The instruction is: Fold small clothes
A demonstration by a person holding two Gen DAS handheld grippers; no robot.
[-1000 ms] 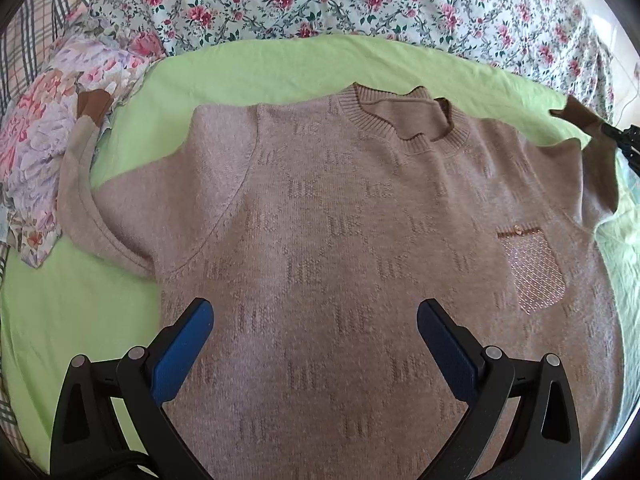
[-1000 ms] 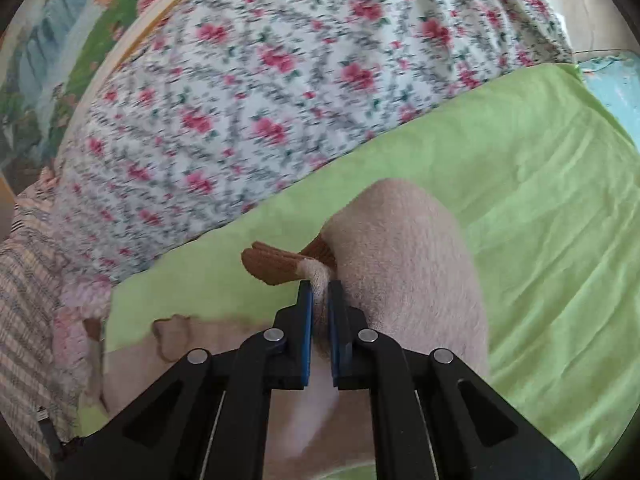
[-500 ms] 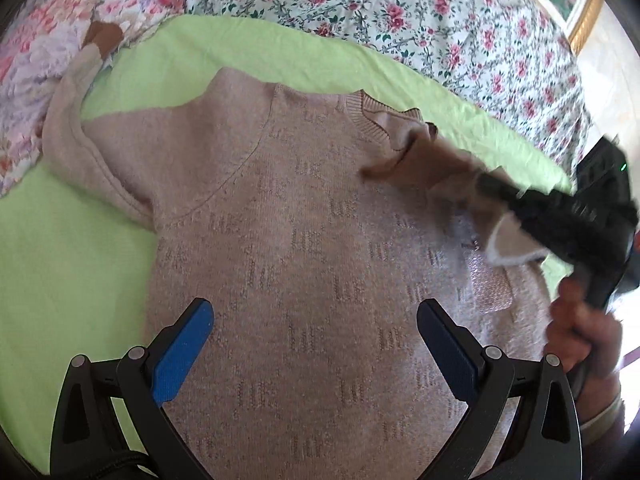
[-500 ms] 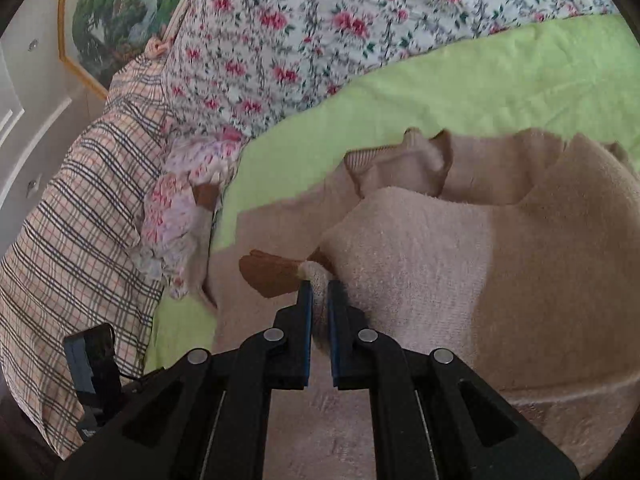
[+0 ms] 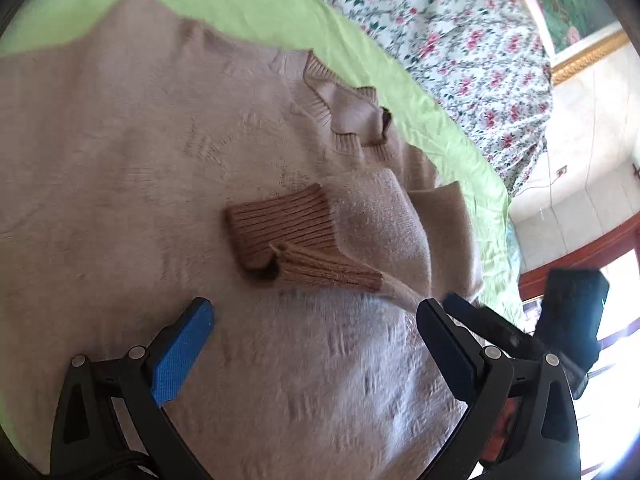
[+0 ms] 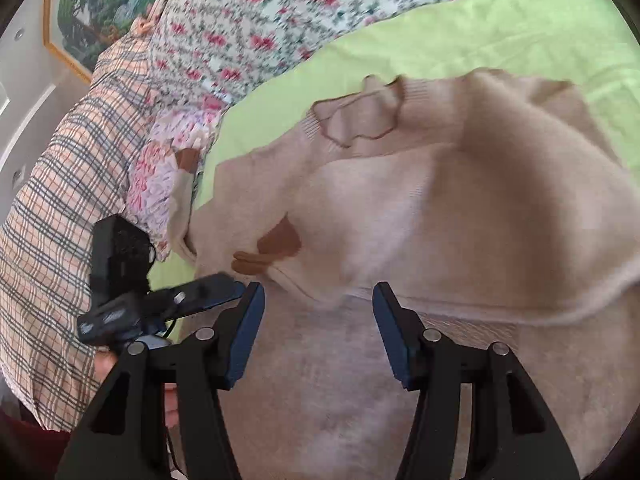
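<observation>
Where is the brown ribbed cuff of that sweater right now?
The brown cuff lies on the sweater chest below the neckline, mid-frame in the left wrist view, ahead of both open grippers.

Beige sweater point(image 5: 120, 168), brown ribbed cuff point(image 5: 284, 228), green sheet point(image 6: 460, 40)

I'm in a home bedroom. Ahead of my tool lies a bed with a green sheet point(image 6: 460, 36) and floral bedding point(image 6: 256, 28). A framed painting point(image 6: 92, 4) hangs beyond.
</observation>
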